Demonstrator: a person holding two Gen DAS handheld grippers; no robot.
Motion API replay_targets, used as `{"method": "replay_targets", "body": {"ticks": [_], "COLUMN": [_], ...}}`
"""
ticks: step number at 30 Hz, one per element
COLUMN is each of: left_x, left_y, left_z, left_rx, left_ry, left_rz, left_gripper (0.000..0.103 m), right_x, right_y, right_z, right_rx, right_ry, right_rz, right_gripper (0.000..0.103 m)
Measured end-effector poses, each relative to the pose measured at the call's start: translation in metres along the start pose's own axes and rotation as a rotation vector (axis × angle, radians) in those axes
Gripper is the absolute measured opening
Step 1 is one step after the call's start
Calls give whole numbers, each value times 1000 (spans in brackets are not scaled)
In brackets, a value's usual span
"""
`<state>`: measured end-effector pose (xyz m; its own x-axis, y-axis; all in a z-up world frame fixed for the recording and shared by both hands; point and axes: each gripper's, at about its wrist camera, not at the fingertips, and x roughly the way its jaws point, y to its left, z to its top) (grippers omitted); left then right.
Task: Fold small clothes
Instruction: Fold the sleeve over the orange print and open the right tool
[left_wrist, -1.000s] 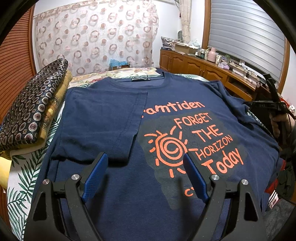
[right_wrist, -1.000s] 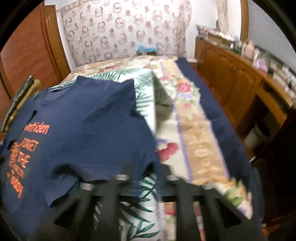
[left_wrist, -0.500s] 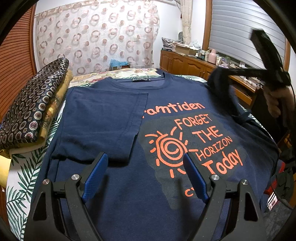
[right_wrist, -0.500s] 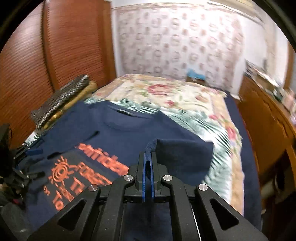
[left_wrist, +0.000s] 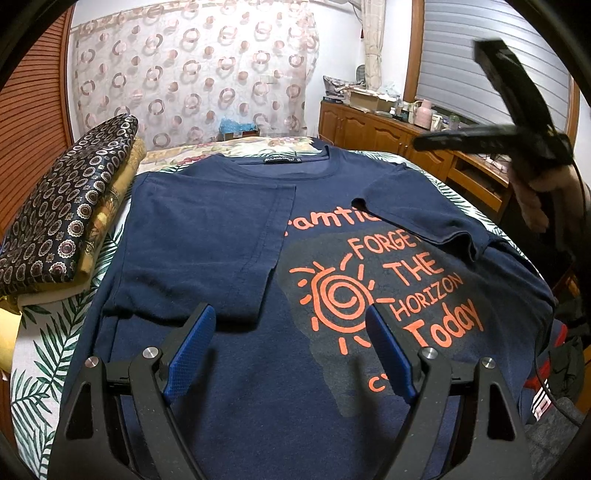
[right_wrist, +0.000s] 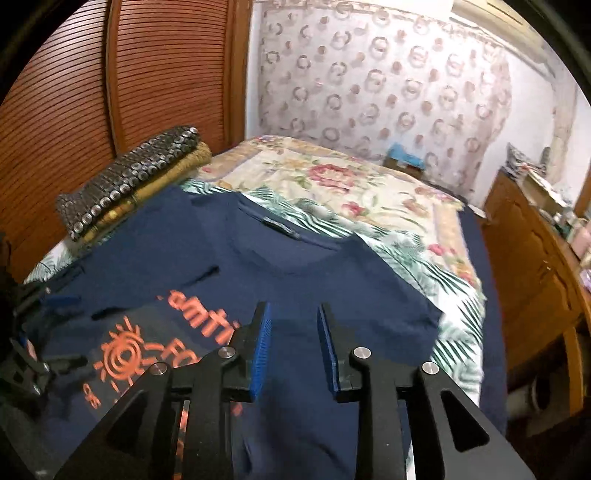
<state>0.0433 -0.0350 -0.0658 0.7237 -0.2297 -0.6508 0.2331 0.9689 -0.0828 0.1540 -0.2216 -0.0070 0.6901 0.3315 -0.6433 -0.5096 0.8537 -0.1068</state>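
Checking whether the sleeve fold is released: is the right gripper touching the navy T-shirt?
Apart. In the left wrist view the right gripper hangs above the navy T-shirt, jaws opening, nothing between them.

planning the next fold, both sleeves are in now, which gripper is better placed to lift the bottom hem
Left. The left gripper hovers open over the t-shirt near its lower end; the right gripper, jaws opening, empty, is up by the right sleeve.
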Motion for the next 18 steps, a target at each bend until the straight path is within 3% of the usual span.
{"method": "replay_targets", "body": {"ticks": [8, 18], "left_x": [2, 3], "left_y": [1, 1], "left_z": [0, 1], "left_rx": [-1, 5], "left_ry": [4, 8], "left_rz": [-1, 1], "left_gripper": [84, 84], "right_x": [-15, -24], "right_y": [-2, 29], "right_z": [-57, -80], "right_rx": [75, 24], "right_ry": [71, 117], "right_rz": [27, 77], "right_gripper": [27, 27]}}
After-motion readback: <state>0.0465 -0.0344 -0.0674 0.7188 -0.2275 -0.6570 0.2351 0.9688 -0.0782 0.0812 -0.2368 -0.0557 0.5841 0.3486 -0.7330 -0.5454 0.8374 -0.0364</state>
